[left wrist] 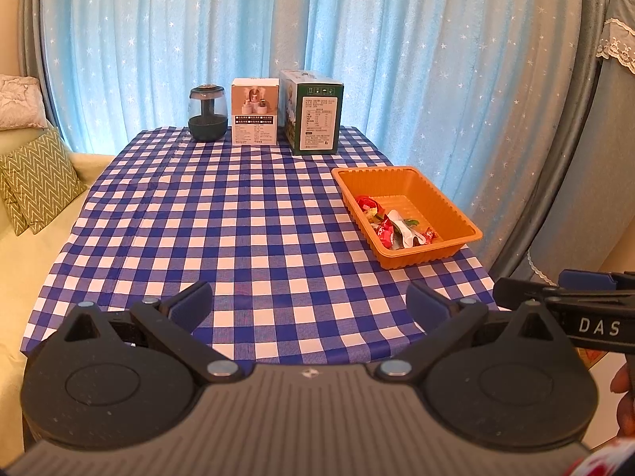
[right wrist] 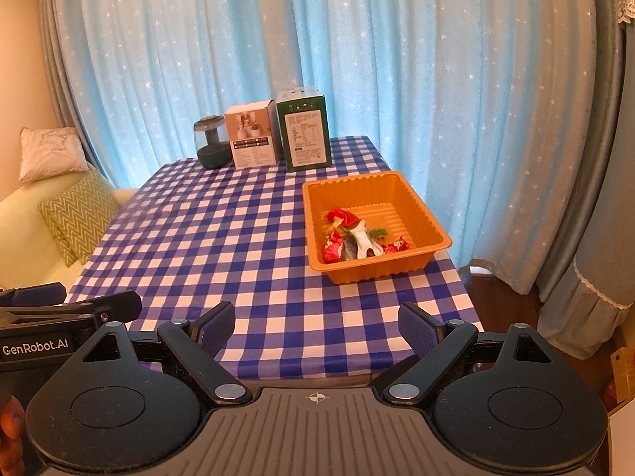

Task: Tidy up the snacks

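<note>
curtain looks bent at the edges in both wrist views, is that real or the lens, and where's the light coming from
Lens: in both wrist views the fisheye bows the curtain and its grey side folds. The curtain glows blue, backlit from behind; the orange tray stays sharp, and the left gripper and right gripper look slightly soft.

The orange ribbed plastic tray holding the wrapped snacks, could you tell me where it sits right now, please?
In both wrist views the orange ribbed plastic tray sits by the checked tablecloth's right edge, in front of the green carton.
</note>
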Motion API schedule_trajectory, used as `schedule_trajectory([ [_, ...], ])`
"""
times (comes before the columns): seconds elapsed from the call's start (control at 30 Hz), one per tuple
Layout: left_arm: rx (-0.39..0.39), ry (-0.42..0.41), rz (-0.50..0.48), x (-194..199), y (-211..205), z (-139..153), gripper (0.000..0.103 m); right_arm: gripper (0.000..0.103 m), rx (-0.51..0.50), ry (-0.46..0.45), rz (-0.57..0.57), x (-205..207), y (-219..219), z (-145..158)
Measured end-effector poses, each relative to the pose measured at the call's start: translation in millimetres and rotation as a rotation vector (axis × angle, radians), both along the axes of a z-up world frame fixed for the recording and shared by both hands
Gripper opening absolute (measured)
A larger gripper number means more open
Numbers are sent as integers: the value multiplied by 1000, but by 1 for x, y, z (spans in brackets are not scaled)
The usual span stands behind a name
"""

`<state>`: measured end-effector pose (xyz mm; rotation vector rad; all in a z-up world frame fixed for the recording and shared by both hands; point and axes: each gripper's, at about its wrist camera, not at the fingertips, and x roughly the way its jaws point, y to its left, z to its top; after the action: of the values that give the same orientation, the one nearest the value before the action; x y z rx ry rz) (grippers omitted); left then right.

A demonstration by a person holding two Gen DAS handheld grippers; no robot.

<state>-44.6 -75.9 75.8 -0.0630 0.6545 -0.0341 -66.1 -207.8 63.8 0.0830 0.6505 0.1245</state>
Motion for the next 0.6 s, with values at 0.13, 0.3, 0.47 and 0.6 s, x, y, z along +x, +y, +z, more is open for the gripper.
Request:
schedule_trajectory([
  [0.13,1,-2,3,0,0,0,103,89,1,-1,-1,-1,-1,0],
  [0.3,2,-3,3,1,-2,0,103,89,1,0,1,0,-1,0],
  [0.47,1,-4,5,1,-2,0,103,89,1,0,-1,-1,-1,0],
  [0.6,1,-3,4,1,-2,1,103,89,0,-1,-1,0,-1,0],
])
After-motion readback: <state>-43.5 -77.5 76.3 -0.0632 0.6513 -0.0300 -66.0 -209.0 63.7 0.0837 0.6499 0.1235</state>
